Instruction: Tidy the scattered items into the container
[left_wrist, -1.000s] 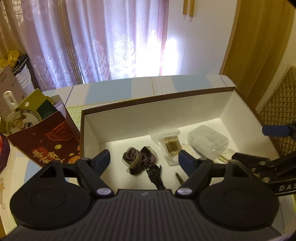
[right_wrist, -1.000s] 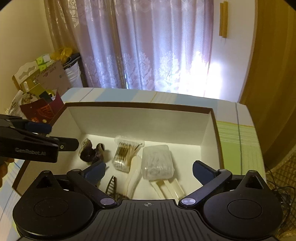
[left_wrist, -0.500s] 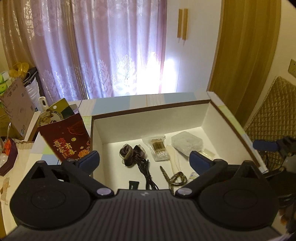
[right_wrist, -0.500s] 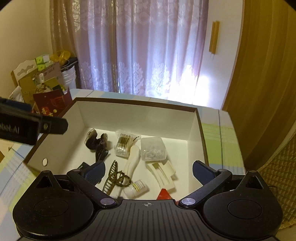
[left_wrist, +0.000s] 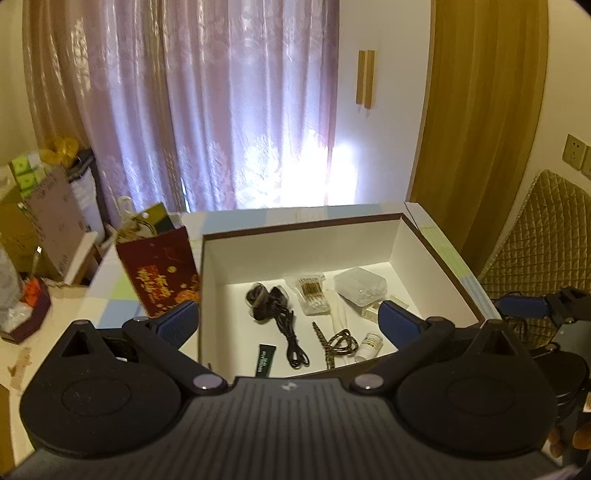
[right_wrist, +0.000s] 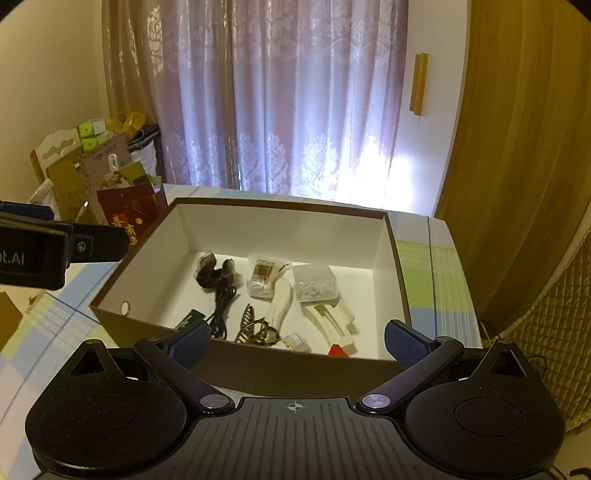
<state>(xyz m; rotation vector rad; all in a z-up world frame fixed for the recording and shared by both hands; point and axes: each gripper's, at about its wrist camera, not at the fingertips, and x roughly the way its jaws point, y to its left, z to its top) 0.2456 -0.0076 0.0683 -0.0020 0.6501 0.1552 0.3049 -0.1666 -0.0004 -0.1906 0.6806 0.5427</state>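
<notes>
Hovering left hand-held gripper (left_wrist: 286, 319) and right hand-held gripper (right_wrist: 297, 341), both spread wide and empty, above near edge of white box (right_wrist: 258, 360) on tabletop (right_wrist: 436, 295), black cable (left_wrist: 290, 338), hair claw (right_wrist: 255, 326), cotton swabs (left_wrist: 312, 291) lying inside box, ahead of fingertips

I read only "ot.AI" on the left gripper (right_wrist: 33, 254) (the red bag's (right_wrist: 127, 218) gold characters stay unreadable).

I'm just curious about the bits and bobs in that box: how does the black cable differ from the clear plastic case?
The black cable is dark, thin and floppy, trailing in loose loops toward the near left; the clear plastic case is see-through, boxy and rigid, showing small white pieces inside. The cable touches the dark hair scrunchie; the case sits farther right. Both lie on the floor of the box.
</notes>
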